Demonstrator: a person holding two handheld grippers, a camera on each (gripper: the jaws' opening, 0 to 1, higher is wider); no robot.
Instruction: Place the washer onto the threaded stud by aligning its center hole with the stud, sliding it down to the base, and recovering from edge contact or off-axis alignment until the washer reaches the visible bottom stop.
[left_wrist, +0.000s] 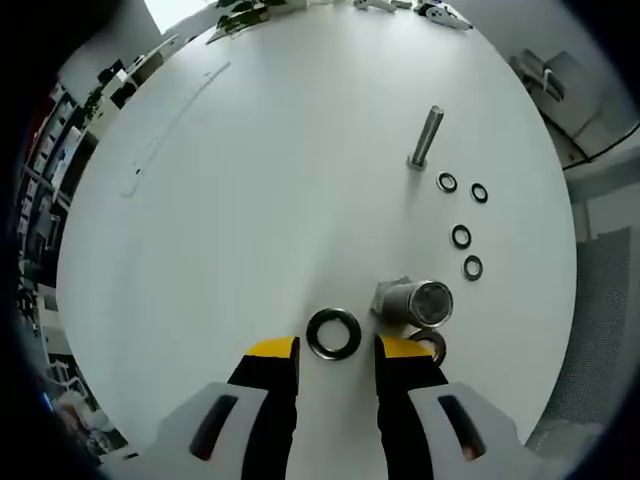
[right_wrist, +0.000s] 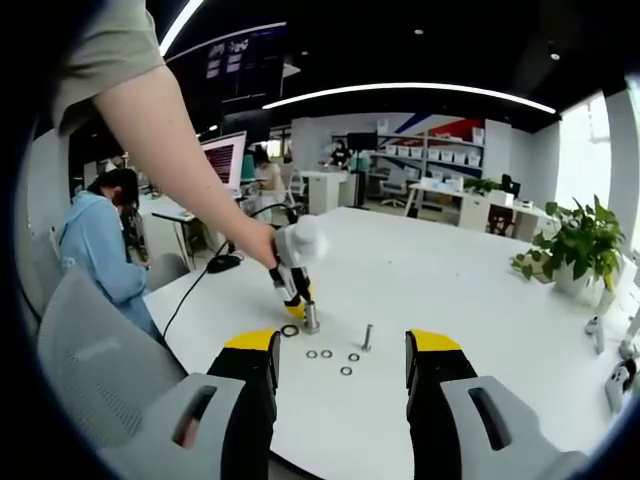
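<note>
The left gripper view looks down on a white table (left_wrist: 250, 200). My left gripper (left_wrist: 337, 349) is open, and a large black washer (left_wrist: 333, 334) lies flat on the table between its yellow tips. Just right of it a thick threaded stud (left_wrist: 418, 302) stands upright, with a second large washer (left_wrist: 432, 346) at its foot, partly hidden by my right-hand finger. In the right gripper view my right gripper (right_wrist: 343, 342) hangs open and empty, well back from the table. There a hand holds the left gripper (right_wrist: 294, 282) over the stud (right_wrist: 311, 318) and washer (right_wrist: 289, 331).
A thin bolt (left_wrist: 425, 137) stands farther off, with several small washers (left_wrist: 461, 236) between it and the stud. Small tools lie at the table's far edge (left_wrist: 440, 12). A grey chair (right_wrist: 90, 350), a seated person (right_wrist: 95, 240), a black cable (right_wrist: 200, 285) and a potted plant (right_wrist: 580, 240) surround the table.
</note>
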